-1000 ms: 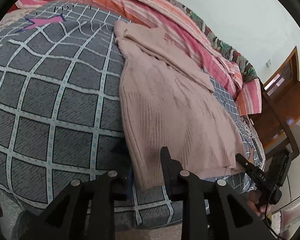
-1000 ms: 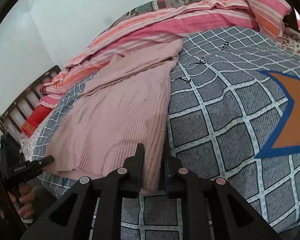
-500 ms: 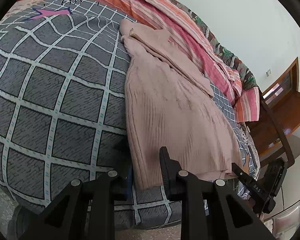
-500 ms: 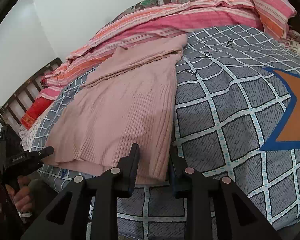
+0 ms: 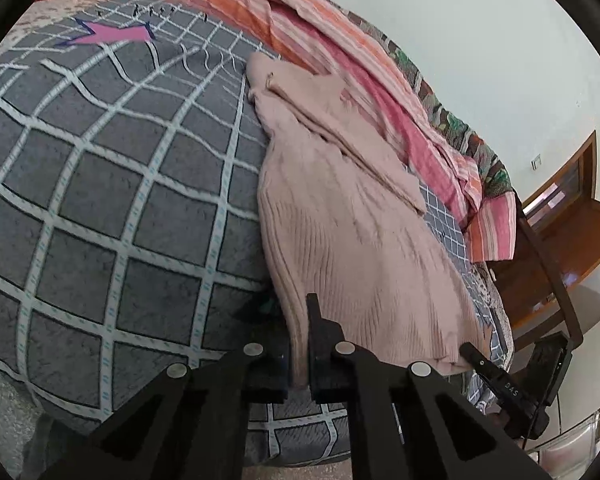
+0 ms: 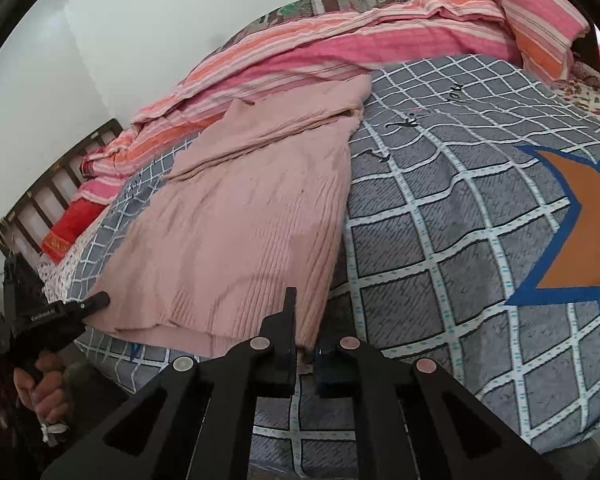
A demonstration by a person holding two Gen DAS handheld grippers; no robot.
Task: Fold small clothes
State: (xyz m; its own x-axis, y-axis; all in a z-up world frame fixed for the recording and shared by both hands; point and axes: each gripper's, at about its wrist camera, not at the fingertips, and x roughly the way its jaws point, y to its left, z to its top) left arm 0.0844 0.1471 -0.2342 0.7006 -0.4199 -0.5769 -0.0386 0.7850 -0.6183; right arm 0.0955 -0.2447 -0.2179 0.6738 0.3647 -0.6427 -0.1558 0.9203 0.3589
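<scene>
A pale pink ribbed knit sweater lies flat on the grey checked bed cover, hem toward me and sleeves folded across the far end. My left gripper is shut on the hem's near left corner, fabric pinched between its pads. In the right wrist view the same sweater runs away from me, and my right gripper is shut on the hem's right corner. Each gripper shows in the other's view: the right gripper at the hem's far side, the left gripper held by a hand.
A pink and orange striped blanket is bunched along the wall behind the sweater. A striped pillow sits at the far right, a wooden bed rail at the left. Brown wooden furniture stands beside the bed.
Both grippers' jaws, slightly apart around the hem corners before, have closed onto the fabric. The hands have hardly shifted.
</scene>
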